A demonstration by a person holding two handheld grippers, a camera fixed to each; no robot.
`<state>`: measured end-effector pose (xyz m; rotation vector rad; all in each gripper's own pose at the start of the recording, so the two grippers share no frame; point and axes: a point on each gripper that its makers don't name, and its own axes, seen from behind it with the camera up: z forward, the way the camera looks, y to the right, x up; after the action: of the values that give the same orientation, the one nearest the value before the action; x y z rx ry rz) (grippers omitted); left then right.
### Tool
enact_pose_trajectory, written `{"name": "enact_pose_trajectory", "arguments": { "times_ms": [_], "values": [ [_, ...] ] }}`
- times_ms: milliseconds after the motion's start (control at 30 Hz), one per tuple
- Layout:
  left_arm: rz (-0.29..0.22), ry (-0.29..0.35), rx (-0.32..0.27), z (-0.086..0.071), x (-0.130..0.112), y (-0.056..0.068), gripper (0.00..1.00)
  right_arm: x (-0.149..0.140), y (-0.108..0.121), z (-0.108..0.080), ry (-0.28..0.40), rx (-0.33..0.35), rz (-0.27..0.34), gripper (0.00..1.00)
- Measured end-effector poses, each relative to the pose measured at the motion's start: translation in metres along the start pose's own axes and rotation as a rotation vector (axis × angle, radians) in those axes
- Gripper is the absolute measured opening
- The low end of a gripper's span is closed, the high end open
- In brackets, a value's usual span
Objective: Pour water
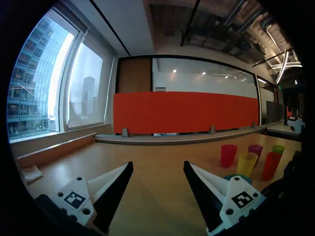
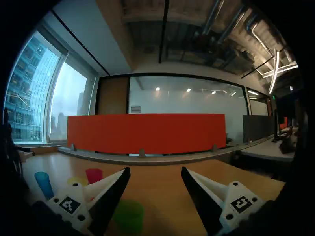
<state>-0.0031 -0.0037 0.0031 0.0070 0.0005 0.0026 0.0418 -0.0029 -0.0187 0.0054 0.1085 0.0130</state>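
Smooth wooden table (image 1: 157, 157), translucent plastic cups (image 1: 246, 163), matt orange partition (image 1: 185, 112)

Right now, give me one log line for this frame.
task: pour water | left tongs: open, empty | right tongs: open, empty | cups: upright on table, none gripped | stage: no grasp yet

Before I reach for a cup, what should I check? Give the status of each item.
1. Left tongs open, nothing between them: ok.
2. Right tongs open, nothing between them: ok.
3. Red cup, yellow cup and orange cup upright on the wooden table: ok.
4. Green cup upright, close in front of the right tongs: ok.
5. Which cup holds water: cannot tell.
6. Pouring cup grasped: not ok.
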Motion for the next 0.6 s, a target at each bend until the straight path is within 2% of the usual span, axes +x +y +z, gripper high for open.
{"name": "enact_pose_trajectory", "arguments": {
  "times_ms": [600],
  "values": [
    [0.0, 0.0, 0.0, -0.001, 0.0, 0.0, 0.95, -0.015, -0.003, 0.01, -0.016, 0.014, 0.009, 1.0]
  ]
}}
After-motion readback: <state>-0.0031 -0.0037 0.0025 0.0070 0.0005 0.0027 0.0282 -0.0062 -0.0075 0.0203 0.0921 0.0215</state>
